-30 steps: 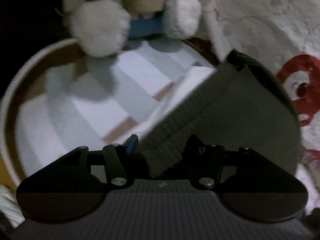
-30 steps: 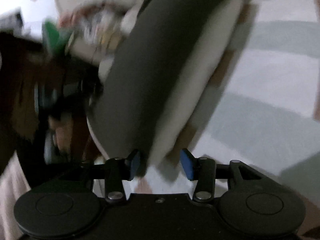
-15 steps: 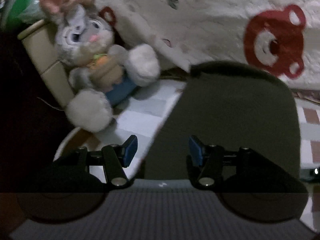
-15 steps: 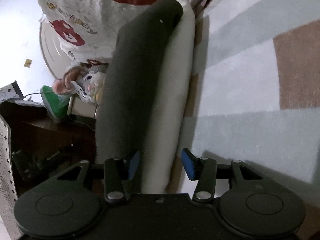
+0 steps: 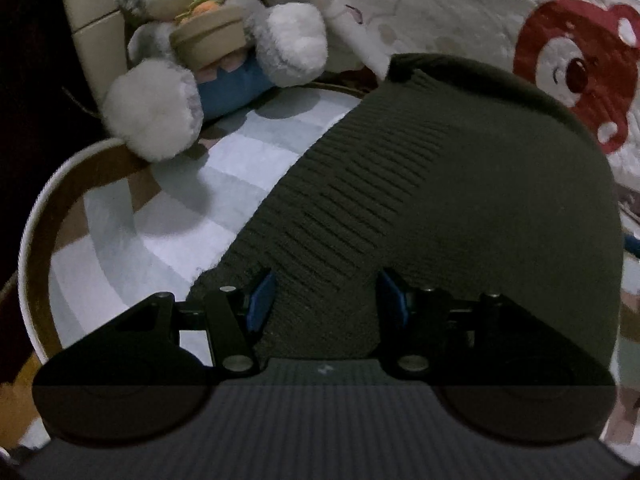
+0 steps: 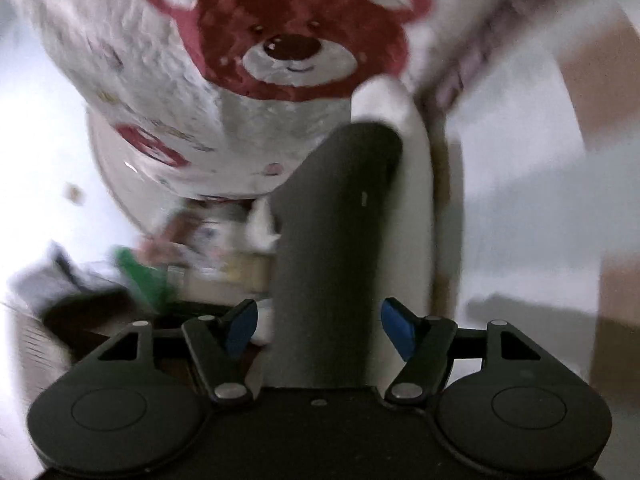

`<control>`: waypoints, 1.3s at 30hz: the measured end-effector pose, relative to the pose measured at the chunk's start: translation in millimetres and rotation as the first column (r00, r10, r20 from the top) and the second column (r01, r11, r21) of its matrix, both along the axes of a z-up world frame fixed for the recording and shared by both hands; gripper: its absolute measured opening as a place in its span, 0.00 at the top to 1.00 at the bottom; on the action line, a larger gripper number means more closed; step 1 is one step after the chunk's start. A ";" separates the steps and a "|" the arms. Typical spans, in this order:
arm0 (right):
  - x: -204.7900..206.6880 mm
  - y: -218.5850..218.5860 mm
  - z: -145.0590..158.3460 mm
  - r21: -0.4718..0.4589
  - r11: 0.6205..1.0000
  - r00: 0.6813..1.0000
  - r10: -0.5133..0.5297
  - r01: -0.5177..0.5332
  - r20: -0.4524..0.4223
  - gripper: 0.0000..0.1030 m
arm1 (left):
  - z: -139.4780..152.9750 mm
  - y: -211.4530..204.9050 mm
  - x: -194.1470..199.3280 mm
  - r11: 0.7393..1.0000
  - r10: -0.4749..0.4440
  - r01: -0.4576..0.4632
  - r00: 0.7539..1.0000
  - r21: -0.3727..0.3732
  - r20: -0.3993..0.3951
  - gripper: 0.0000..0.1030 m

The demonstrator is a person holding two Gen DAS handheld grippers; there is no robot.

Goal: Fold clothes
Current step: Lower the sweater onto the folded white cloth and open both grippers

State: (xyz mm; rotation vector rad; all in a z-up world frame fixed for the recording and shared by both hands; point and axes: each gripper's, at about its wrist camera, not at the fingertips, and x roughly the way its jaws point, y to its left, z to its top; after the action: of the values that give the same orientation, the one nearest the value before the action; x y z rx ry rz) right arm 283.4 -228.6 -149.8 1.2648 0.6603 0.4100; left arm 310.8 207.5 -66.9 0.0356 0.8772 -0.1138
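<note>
A dark olive knitted garment lies folded on the striped rug, its ribbed hem toward me. My left gripper is open, its blue pads either side of the near edge of the garment, not clamped. In the right wrist view the same garment shows edge-on as a dark slab with a white layer beside it. My right gripper is open, its pads wide apart on both sides of the garment's near end.
A plush rabbit sits at the rug's far left edge. A white quilt with red bear prints lies behind the garment and fills the top of the right wrist view. The round striped rug spreads to the left.
Both grippers have opened wider. The left view swung back down toward the garment's ribbed hem. The right view swung up toward the bear quilt.
</note>
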 end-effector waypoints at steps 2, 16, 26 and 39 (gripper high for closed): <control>20.7 -0.7 10.5 -0.087 0.996 1.000 -0.024 0.024 0.001 0.28 | -1.0 0.9 -2.7 1.000 0.020 -0.020 1.000 -0.017 -0.004 0.44; 126.7 56.8 111.2 -0.590 0.804 0.919 0.285 -0.073 0.274 0.71 | -18.0 -12.3 -28.7 0.982 0.132 -0.150 0.980 0.116 0.149 0.44; 121.8 45.0 28.4 -0.760 0.649 0.991 0.067 0.047 0.119 0.72 | -9.0 -1.4 -21.5 0.967 0.245 -0.234 0.964 -0.103 0.108 0.43; 139.5 66.6 61.3 -0.922 0.381 0.989 0.092 0.075 0.118 0.50 | -14.8 -3.0 -32.3 0.945 0.324 -0.315 0.935 -0.086 0.141 0.32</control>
State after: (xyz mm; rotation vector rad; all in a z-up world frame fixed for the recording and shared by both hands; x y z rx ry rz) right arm 422.9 -162.0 -88.4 0.1038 0.6111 0.0690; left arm 278.5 204.5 -81.6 -0.1555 0.7147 0.1657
